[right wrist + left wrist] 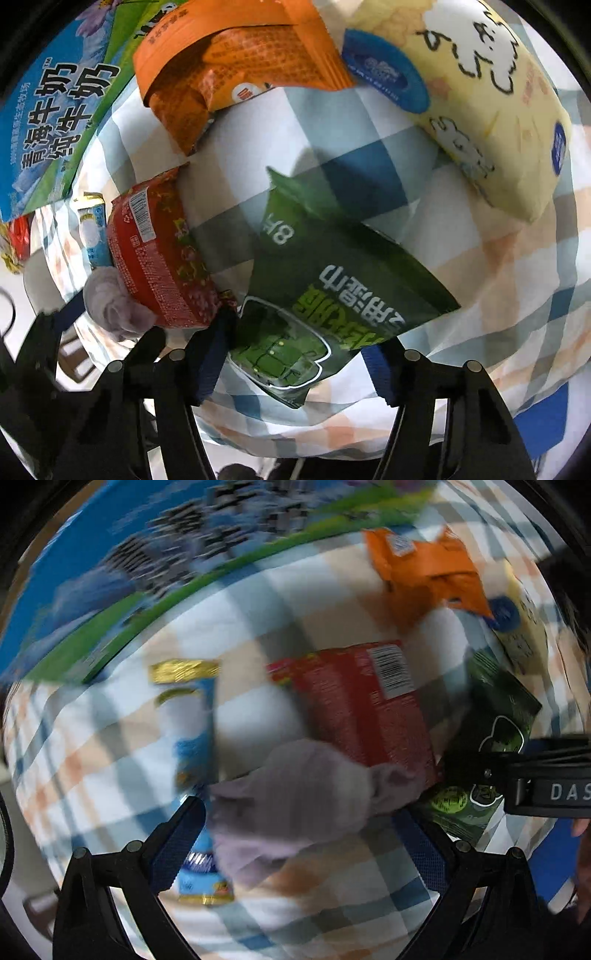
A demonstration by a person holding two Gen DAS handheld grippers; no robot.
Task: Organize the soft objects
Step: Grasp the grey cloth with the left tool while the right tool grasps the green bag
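The left tongs point(299, 834) stand spread wide, their blue-padded fingers on either side of a bunched grey-lilac cloth point(295, 805); the cloth sits between the pads, but the view is smeared by motion and I cannot tell whether either pad presses it, so it does not read as pinched. The right tongs point(295, 373) are likewise spread, straddling the lower end of a dark green wet-wipe packet point(325, 295); the packet's corner lies between the fingers and near the left pad, with no clear squeeze on it.

As for progress, I judge the sorting barely begun; everything lies loose and mixed on the checked cloth point(369, 155) that covers the table. The grey-lilac cloth rests against the lower edge of a red snack packet point(362, 701), with a blue-and-gold packet point(192, 746) lying just beside it on the left; an orange pouch point(240, 55) and a pale yellow soft tissue pack point(480, 110) sit at the far side, touching one another at the blue label; a blue-and-green milk carton box point(55, 122) stands along the far left edge. No group or pile has yet formed, and no bin shows in either view; the cloth, the wipes and the tissue pack all seem left to gather.
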